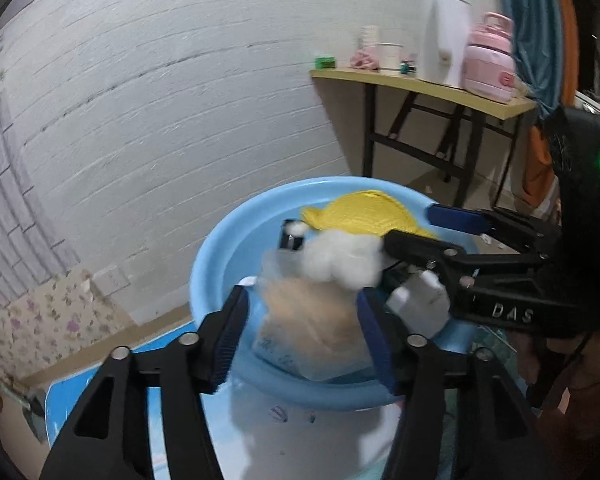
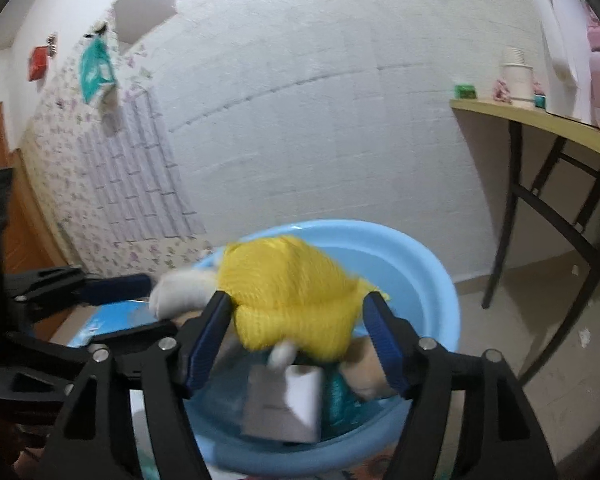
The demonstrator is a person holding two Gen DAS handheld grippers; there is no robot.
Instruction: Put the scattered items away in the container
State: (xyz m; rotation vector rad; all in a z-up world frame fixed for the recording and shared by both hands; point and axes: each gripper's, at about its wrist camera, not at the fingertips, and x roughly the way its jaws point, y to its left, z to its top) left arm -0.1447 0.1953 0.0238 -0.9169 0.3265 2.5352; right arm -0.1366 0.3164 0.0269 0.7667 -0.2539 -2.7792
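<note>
A light blue basin [image 1: 220, 248] holds a yellow knitted plush [image 1: 364, 212], white fluff [image 1: 340, 258], a clear bag of tan stuff [image 1: 312, 320], a small black item [image 1: 292, 236] and a white charger [image 1: 418, 304]. My left gripper [image 1: 304, 336] is open over the basin's near side, its fingers on either side of the bag. My right gripper [image 2: 300, 336] is open above the basin [image 2: 432, 276], with the yellow plush [image 2: 292, 300] between its fingers; it also shows in the left wrist view [image 1: 428, 228]. The white charger [image 2: 284, 404] lies below.
The basin stands on a blue and white printed surface [image 1: 100, 384]. A folding table [image 1: 428, 88] by the white brick wall carries a white kettle [image 1: 444, 36], a pink cooker [image 1: 490, 56] and cups. A curtain [image 1: 536, 32] hangs at the right.
</note>
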